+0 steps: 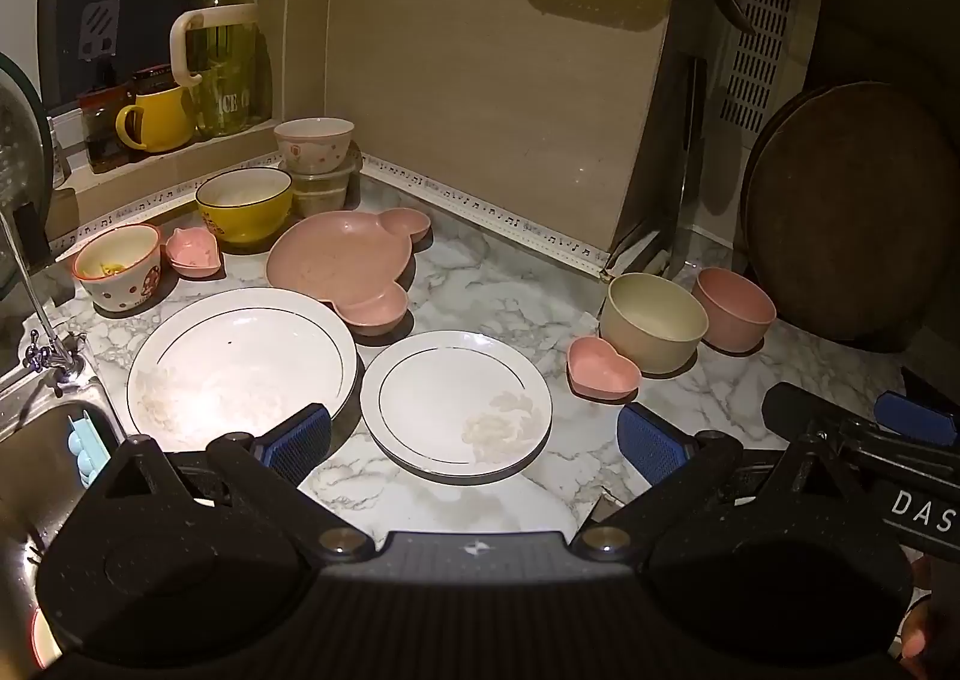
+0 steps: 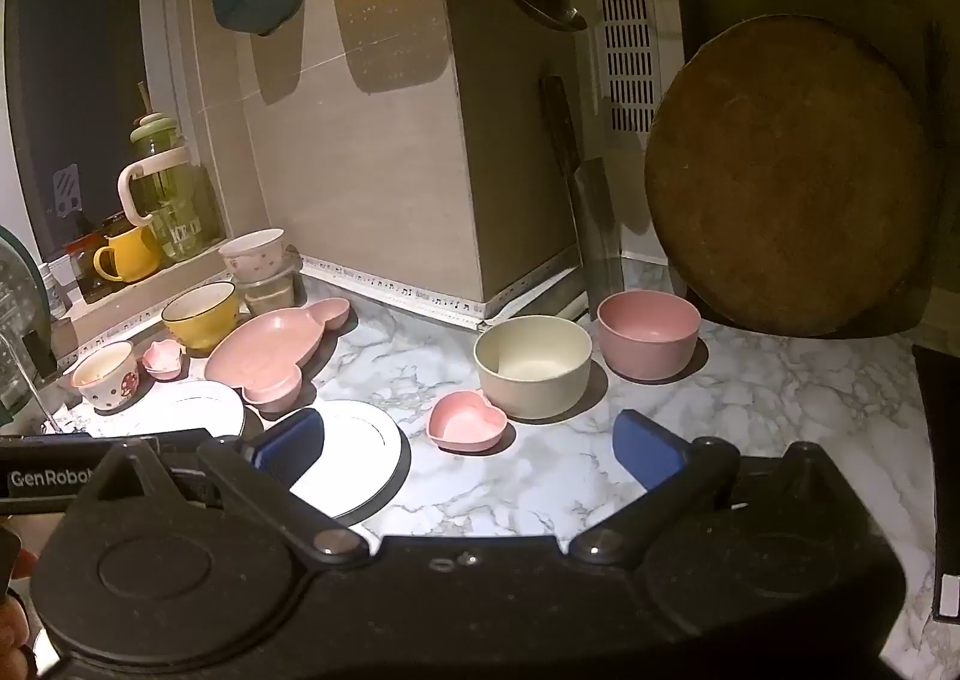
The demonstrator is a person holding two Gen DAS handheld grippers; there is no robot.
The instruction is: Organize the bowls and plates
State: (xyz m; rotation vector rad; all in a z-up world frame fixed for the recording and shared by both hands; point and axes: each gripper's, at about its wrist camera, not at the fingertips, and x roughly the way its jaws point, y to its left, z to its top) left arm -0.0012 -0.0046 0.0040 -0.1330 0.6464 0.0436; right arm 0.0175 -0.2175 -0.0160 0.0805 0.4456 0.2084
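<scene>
White plates: two, the big plate (image 1: 240, 362) and the small plate (image 1: 456, 404), lie side by side near the front edge of the marble desk (image 1: 480, 284).
Pink things: one bear-shaped dish (image 1: 342, 260), one pink bowl (image 2: 648, 332), two tiny heart dishes (image 2: 465, 419) (image 1: 193, 252).
Other bowls: cream bowl (image 2: 531, 365), yellow bowl (image 1: 243, 203), spotted cup (image 1: 120, 269).
Left gripper (image 1: 474, 443): jaws wide open, holding nothing, above the small plate.
Right gripper (image 2: 468, 443): jaws wide open, holding nothing.
Open room: bare marble to the right in front of the round board (image 2: 786, 182).
Edges: sink (image 1: 36, 440) on the left, wall behind.
Writing: "ICE" on the green jug (image 1: 222, 56); "GenRobo" and "DAS" on the grippers.
</scene>
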